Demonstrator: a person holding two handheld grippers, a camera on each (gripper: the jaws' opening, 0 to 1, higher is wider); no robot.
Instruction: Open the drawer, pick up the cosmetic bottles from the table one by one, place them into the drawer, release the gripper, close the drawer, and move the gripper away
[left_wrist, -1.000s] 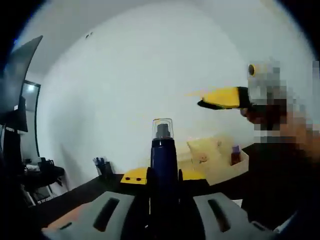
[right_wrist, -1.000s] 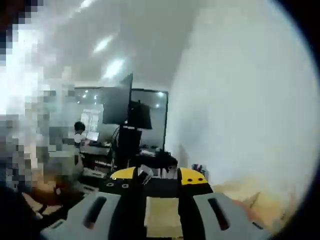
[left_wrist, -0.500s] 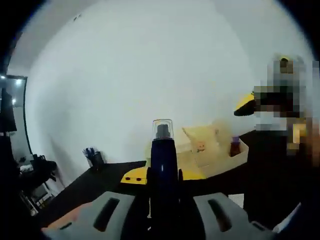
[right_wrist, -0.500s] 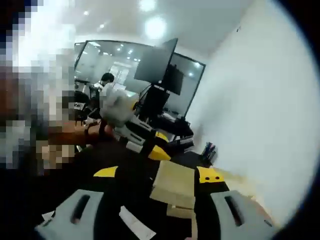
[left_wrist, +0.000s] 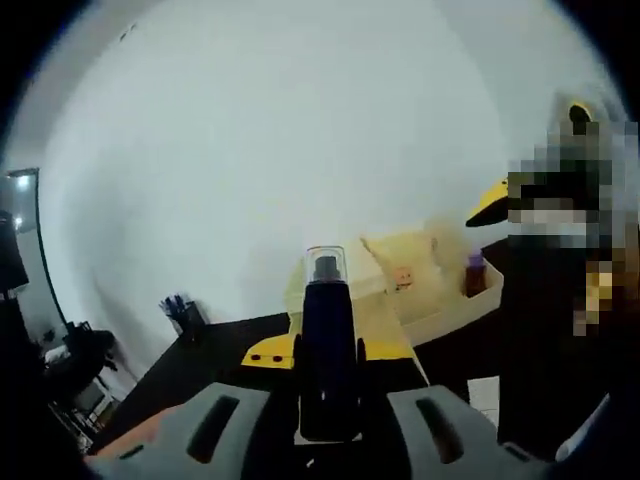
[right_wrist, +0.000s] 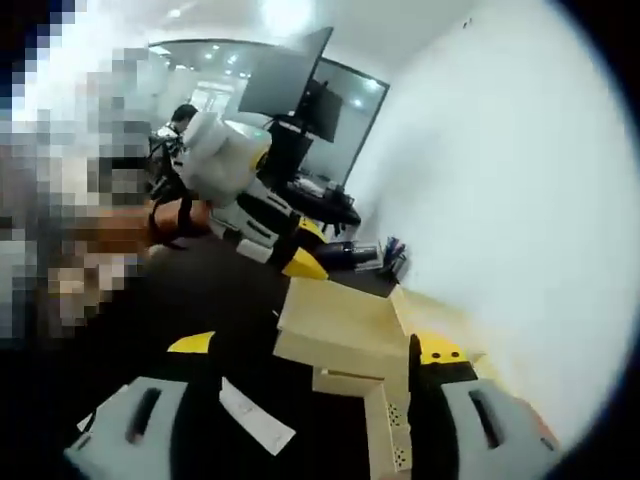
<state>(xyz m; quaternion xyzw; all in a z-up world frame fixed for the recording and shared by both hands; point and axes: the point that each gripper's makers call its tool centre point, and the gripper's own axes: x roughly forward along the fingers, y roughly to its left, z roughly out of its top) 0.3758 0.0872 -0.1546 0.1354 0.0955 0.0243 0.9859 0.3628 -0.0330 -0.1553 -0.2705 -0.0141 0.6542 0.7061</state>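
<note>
Left gripper view: bottle (left_wrist: 327, 350) clamped upright in left claw (left_wrist: 328, 352).

Left tool (left_wrist: 328, 350) grips a dark blue bottle (left_wrist: 328, 345) upright between its yellow-tipped jaws, clear cap (left_wrist: 325, 264) on top. Behind the bottle, a pale yellow drawer unit (left_wrist: 420, 290) sits on the dark tabletop (left_wrist: 215, 350), a small purple bottle (left_wrist: 475, 273) apparently at its right end. Left of the bottle, a pen cup (left_wrist: 185, 315) stands against the white wall (left_wrist: 270, 140).
</note>
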